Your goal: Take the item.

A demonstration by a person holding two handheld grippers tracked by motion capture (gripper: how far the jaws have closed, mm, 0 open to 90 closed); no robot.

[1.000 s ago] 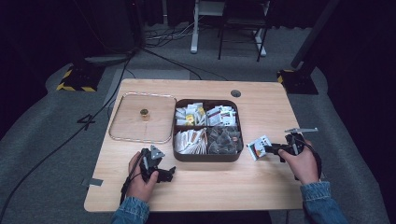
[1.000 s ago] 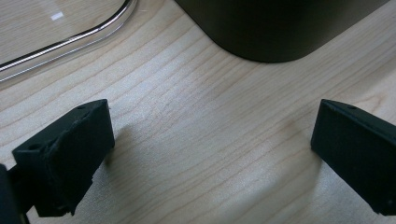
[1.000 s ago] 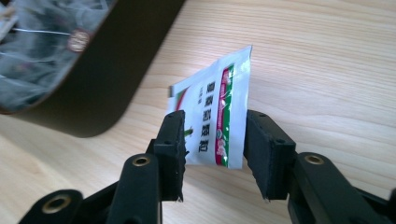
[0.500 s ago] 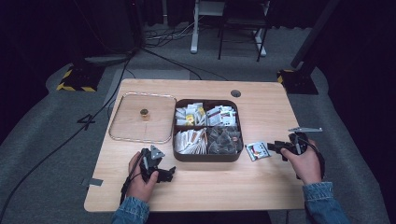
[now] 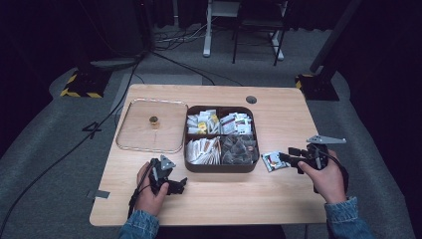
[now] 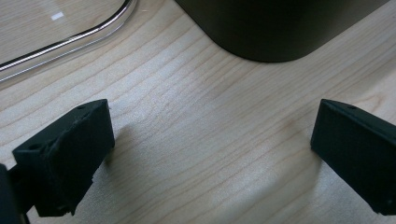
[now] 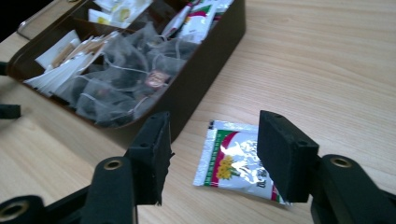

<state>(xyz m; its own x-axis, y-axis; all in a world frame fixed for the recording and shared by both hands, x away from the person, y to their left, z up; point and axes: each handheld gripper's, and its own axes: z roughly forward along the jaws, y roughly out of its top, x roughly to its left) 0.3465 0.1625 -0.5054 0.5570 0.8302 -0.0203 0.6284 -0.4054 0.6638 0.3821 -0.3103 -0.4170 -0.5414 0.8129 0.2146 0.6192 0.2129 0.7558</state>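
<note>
The silver sachet [image 7: 233, 161] lies flat on the tabletop [image 5: 278, 199], just right of the brown box [image 5: 221, 167]. The right gripper [image 7: 212, 154] hovers above it, jaws just opened, sachet released. The left gripper [image 6: 210, 144] rests near the box, jaws apart, empty.

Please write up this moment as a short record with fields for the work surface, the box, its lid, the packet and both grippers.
surface: wooden table
box: dark divided box holding tea bags and sachets
lid: clear lid with small knob, flat on the table left of the box
packet: silver sachet lying flat on the table beside the box
right gripper: jaws just been opening, sachet on the table beyond them, not gripped
left gripper: jaws open over bare wood, nothing between them
</note>
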